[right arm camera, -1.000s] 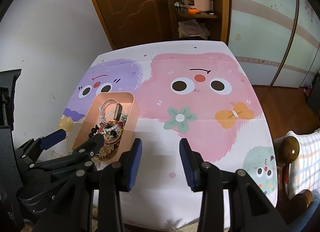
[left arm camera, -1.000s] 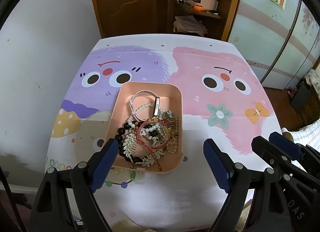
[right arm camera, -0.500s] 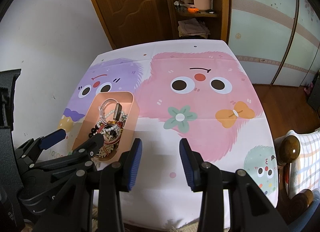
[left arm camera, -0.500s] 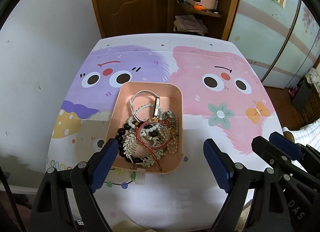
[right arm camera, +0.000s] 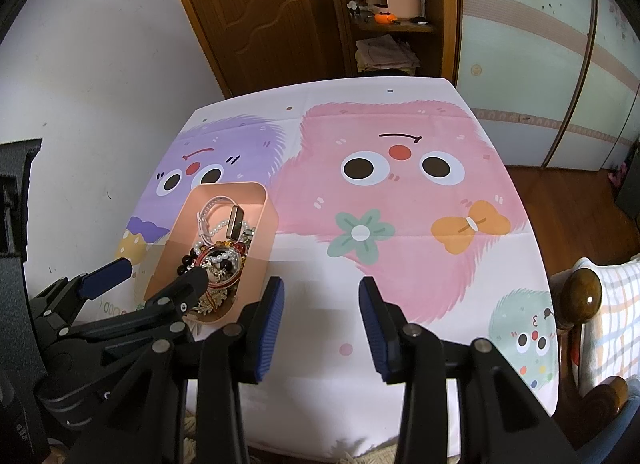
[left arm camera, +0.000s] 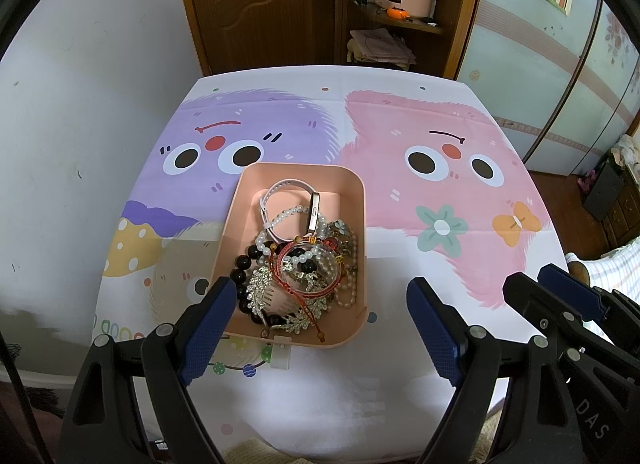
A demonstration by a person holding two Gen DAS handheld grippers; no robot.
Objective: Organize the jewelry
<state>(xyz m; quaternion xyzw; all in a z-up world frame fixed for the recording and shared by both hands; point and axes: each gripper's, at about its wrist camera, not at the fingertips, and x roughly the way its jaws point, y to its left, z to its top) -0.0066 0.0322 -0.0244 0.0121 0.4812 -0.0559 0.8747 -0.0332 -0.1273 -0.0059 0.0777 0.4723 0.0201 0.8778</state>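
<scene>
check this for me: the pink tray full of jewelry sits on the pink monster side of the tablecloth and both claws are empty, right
Not quite. The pink tray of jewelry sits on the purple monster side of the tablecloth, just below its eyes, not on the pink monster; the left wrist view shows this clearly. The rest holds: the left claw and the right claw are both empty.

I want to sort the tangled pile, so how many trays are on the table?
1. The single pink tray sits on the table's left half, over the purple monster print, with all the jewelry heaped inside. No other tray shows in either view.
</scene>
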